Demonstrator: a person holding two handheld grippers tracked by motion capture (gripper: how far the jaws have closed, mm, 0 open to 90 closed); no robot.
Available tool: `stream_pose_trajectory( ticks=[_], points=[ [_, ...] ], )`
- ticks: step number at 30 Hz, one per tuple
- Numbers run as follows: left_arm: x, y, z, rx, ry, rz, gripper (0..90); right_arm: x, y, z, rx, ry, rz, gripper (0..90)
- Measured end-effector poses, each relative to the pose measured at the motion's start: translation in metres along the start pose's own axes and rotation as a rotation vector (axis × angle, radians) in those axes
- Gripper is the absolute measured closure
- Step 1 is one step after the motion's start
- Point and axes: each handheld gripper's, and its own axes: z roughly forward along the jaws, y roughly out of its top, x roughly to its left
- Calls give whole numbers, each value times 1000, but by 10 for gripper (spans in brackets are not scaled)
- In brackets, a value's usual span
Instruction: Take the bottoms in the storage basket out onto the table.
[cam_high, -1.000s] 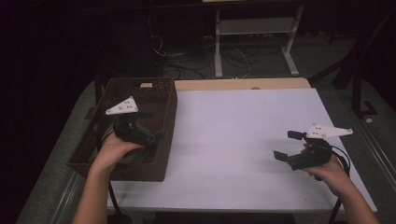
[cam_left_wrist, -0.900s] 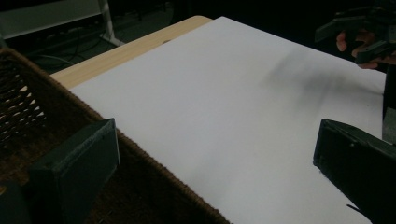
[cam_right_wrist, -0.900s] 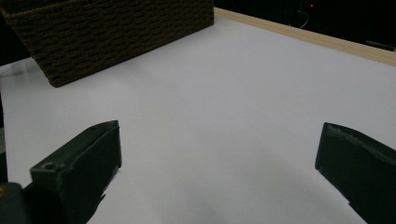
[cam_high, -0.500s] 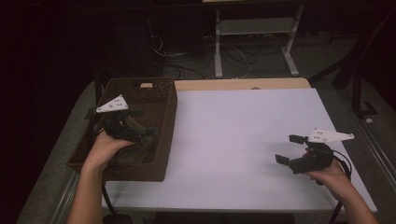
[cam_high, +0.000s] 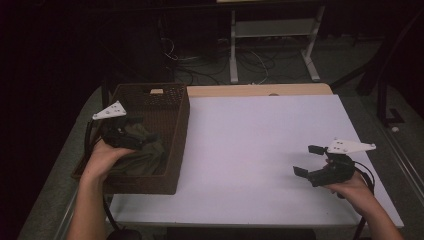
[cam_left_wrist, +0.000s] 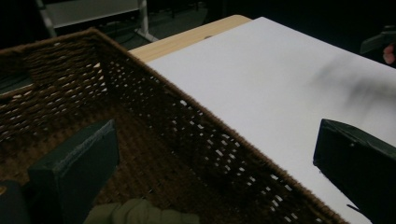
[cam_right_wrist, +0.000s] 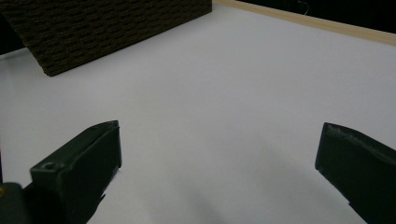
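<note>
Olive cloth (cam_high: 142, 152) sits bunched in near end of wicker basket (cam_high: 177, 107), at counter's (cam_high: 260, 140) left edge. Left gripper (cam_left_wrist: 210, 172) hovers over it, jaws wide apart, straddling basket's right wall. Right gripper (cam_high: 311, 161) idle over bare counter, jaws also apart. Risk: w/ one jaw outside the wall, closing could pinch wicker, not cloth, & drag basket.

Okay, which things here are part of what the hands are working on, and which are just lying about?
Part of the job:
- wicker basket
- olive cloth lying inside it
- left gripper, jaws open over the basket
- right gripper, jaws open above the white table

Just lying about:
- metal stand behind the table
- cables on the floor
</note>
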Motion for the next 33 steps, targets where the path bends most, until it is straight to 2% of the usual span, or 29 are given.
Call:
stream_pose_trajectory(
  ticks=[6,21,33],
  points=[
    [8,-7,-3,16,32,-13,0,0,0,0,-1,-1,-1,3],
    [21,-23,-1,64,75,-41,0,-1,0,0,-1,-3,-3,3],
    [24,-31,2,93,103,-45,0,0,0,0,3,0,-7,3]
  ],
)
